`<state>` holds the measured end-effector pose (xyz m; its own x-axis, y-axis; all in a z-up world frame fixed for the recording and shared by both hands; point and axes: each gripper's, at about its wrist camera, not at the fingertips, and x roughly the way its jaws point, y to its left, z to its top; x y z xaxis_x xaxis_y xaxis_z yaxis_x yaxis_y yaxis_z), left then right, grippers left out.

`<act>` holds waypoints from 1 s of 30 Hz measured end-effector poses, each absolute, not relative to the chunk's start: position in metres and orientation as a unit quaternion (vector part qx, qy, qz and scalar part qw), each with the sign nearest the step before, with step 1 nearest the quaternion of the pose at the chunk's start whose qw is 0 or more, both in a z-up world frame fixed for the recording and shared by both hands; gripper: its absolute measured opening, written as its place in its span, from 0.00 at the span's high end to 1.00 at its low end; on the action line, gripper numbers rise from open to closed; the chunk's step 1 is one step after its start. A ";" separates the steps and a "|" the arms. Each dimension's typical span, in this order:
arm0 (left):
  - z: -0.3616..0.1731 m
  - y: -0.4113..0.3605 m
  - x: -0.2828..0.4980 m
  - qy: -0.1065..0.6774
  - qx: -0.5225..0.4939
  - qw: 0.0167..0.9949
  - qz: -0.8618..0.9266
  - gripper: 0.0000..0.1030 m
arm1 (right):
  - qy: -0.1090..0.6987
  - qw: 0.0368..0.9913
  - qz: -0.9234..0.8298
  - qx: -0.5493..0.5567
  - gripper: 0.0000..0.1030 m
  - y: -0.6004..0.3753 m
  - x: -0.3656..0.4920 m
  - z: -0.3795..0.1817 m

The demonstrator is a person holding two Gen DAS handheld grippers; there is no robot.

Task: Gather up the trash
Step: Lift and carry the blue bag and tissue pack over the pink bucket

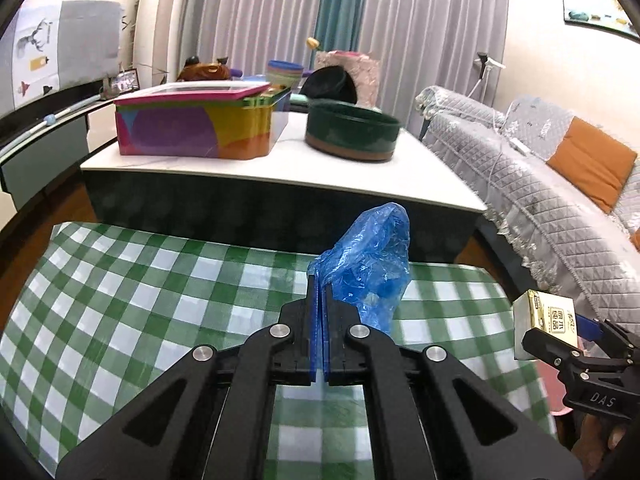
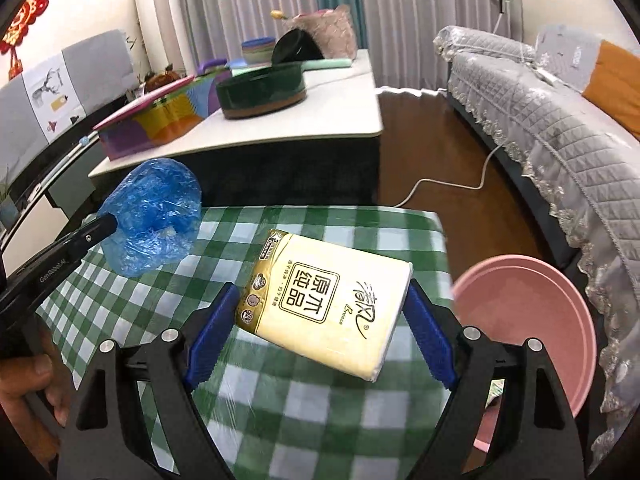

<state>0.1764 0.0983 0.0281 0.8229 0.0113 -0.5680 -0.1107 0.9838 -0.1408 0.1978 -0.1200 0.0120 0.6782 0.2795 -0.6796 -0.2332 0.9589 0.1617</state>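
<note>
My left gripper (image 1: 320, 286) is shut on a crumpled blue plastic cover (image 1: 368, 264), which hangs above the green checked tablecloth (image 1: 140, 300). The right wrist view shows the same blue plastic cover (image 2: 154, 216) at the tip of the left gripper (image 2: 106, 222). My right gripper (image 2: 320, 294) has its jaws wide, and its blue pads (image 2: 212, 332) press on both sides of a yellow tissue pack (image 2: 328, 300) lifted off the cloth. At the right edge of the left wrist view, the tissue pack (image 1: 546, 316) sits in the right gripper (image 1: 560, 344).
A pink basin (image 2: 532, 320) stands on the floor right of the checked table. Beyond is a low white-topped table (image 1: 280, 168) with a colourful box (image 1: 192, 124) and a dark green round tub (image 1: 352, 130). A grey quilted sofa (image 2: 540, 120) runs along the right; a white cable (image 2: 452, 184) lies on the floor.
</note>
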 end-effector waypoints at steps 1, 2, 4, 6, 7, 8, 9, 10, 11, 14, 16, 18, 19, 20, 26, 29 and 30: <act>0.031 0.095 0.172 0.295 -0.087 0.951 0.029 0.99 | 0.373 0.917 0.138 0.032 0.21 -0.125 0.194 0.015; 0.033 0.093 0.168 0.293 -0.091 0.951 0.026 0.99 | 0.370 0.919 0.136 0.030 0.21 -0.129 0.189 0.019; 0.035 0.086 0.159 0.288 -0.095 0.953 0.020 0.99 | 0.363 0.922 0.133 0.028 0.21 -0.135 0.182 0.027; 0.037 0.078 0.152 0.284 -0.099 0.954 0.012 0.99 | 0.356 0.925 0.131 0.027 0.21 -0.143 0.176 0.034; 0.038 0.073 0.149 0.283 -0.100 0.954 0.008 0.99 | 0.353 0.926 0.129 0.027 0.21 -0.148 0.172 0.038; 0.038 0.069 0.146 0.283 -0.101 0.954 0.003 0.99 | 0.350 0.928 0.127 0.028 0.21 -0.153 0.168 0.040; 0.038 0.067 0.145 0.282 -0.104 0.954 -0.001 0.99 | 0.347 0.929 0.125 0.029 0.21 -0.160 0.164 0.043; 0.038 0.064 0.144 0.282 -0.108 0.953 -0.005 0.99 | 0.344 0.930 0.123 0.029 0.21 -0.167 0.159 0.045; 0.038 0.062 0.142 0.282 -0.112 0.953 -0.009 0.99 | 0.342 0.931 0.121 0.028 0.21 -0.174 0.155 0.046; 0.036 0.053 0.138 0.278 -0.125 0.952 -0.015 0.99 | 0.338 0.934 0.114 0.026 0.21 -0.193 0.149 0.051; 0.034 0.046 0.137 0.279 -0.132 0.951 -0.017 0.99 | 0.336 0.935 0.111 0.028 0.21 -0.210 0.147 0.056; 0.032 0.041 0.136 0.280 -0.135 0.950 -0.019 0.99 | 0.331 0.937 0.107 0.027 0.21 -0.224 0.146 0.062; 0.031 0.039 0.135 0.280 -0.136 0.950 -0.019 0.99 | 0.329 0.938 0.107 0.025 0.21 -0.227 0.146 0.064; 0.031 0.036 0.134 0.280 -0.136 0.950 -0.019 0.99 | 0.325 0.939 0.107 0.022 0.21 -0.233 0.145 0.068; 0.030 0.024 0.130 0.278 -0.127 0.952 -0.020 0.99 | 0.310 0.946 0.096 0.016 0.21 -0.267 0.149 0.077; 0.028 0.016 0.127 0.278 -0.121 0.953 -0.021 0.99 | 0.316 0.945 0.086 0.022 0.21 -0.278 0.151 0.069; 0.028 0.014 0.127 0.279 -0.120 0.953 -0.022 0.99 | 0.319 0.944 0.082 0.027 0.21 -0.283 0.152 0.064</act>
